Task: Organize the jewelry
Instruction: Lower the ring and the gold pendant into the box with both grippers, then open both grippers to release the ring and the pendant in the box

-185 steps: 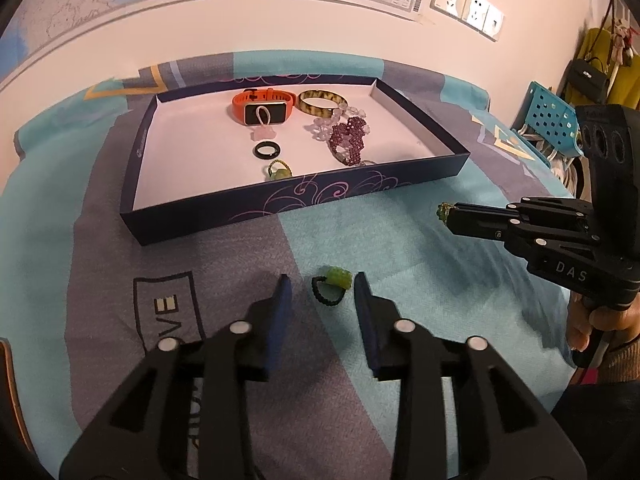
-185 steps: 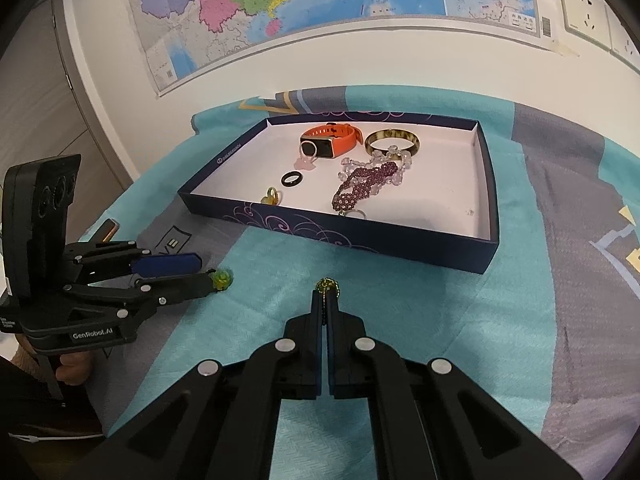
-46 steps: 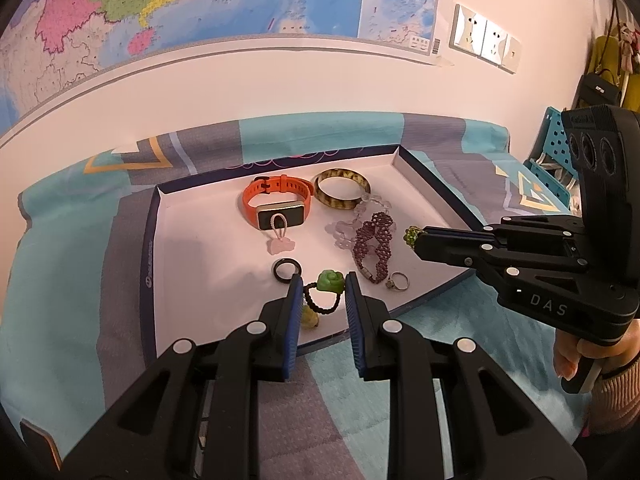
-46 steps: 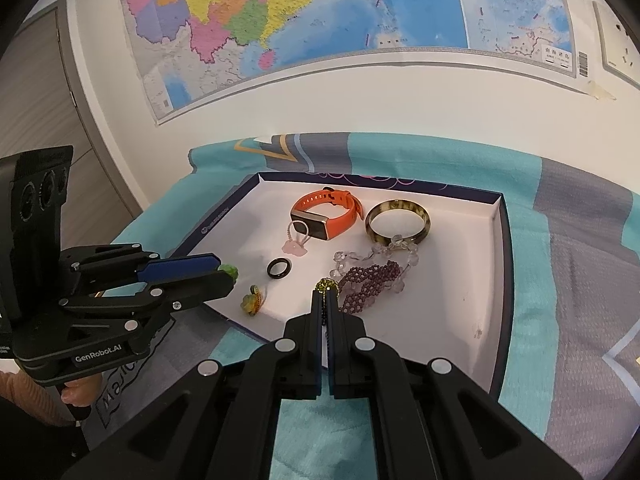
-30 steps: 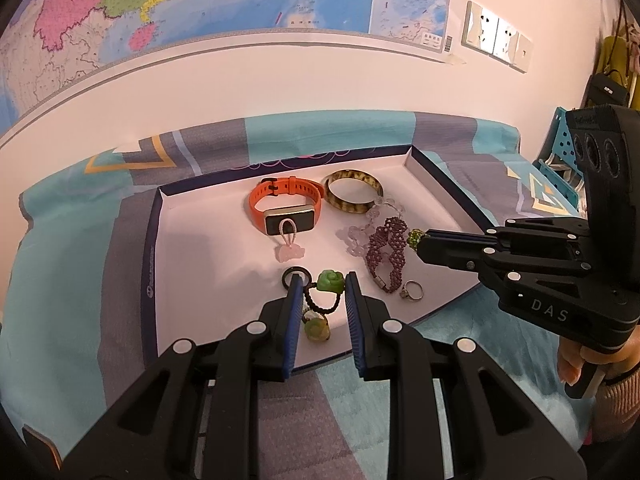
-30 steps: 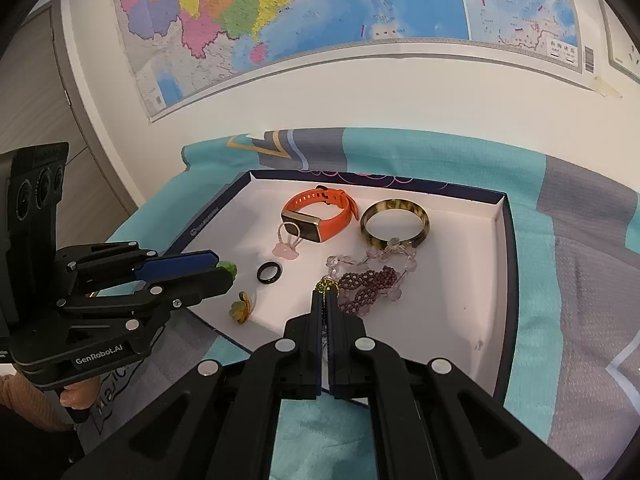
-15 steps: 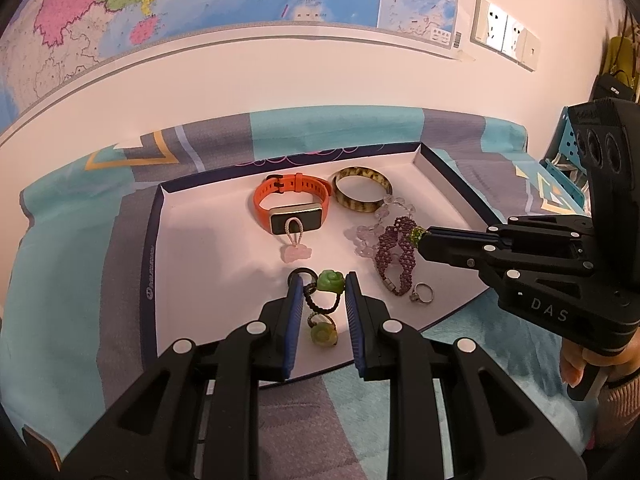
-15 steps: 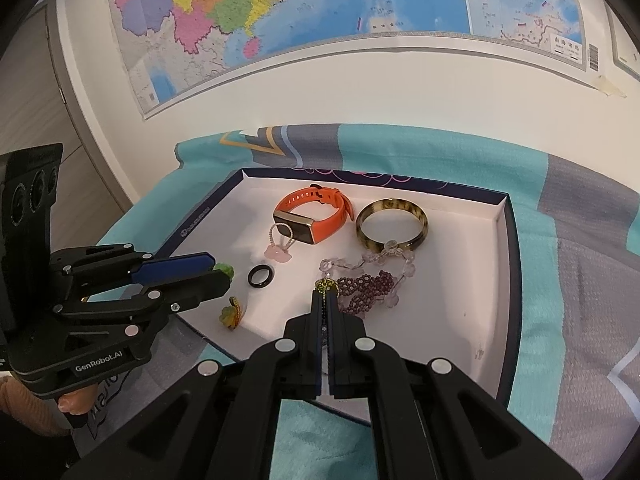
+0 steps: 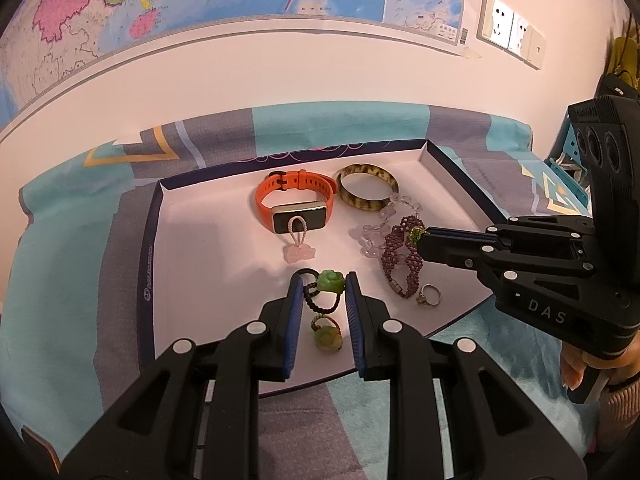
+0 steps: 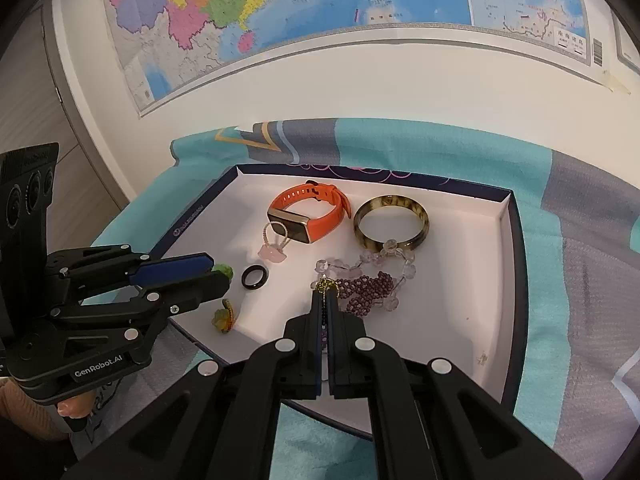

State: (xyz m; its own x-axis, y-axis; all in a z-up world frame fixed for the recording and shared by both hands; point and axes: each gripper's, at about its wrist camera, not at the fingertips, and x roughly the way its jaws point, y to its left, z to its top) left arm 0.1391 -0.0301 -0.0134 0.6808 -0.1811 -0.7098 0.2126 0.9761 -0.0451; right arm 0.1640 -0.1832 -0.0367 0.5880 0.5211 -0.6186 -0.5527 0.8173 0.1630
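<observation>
Presently the left claw (image 9: 320,286) hangs above the near edge of the tray (image 9: 154,248), its blue pads pinching a green rose ring (image 9: 329,281) whose dark beaded loop dangles between the fingers. Directly beneath lies another green ring (image 9: 326,337) on the white floor of the tray, with a black ring (image 10: 253,277) just beyond the claw tips. Toward the far edge rest the orange watch (image 9: 296,204) and the mottled bangle (image 9: 366,192). Further right, the right claw (image 10: 325,289) is pressed together on a small green-gold trinket (image 10: 326,285), poised over the purple beaded bracelet (image 9: 400,256) near the tray's middle. Each piece hangs straight below its claw with tray floor underneath, so both probably need only lowering and release; the left should clear the ring below.
</observation>
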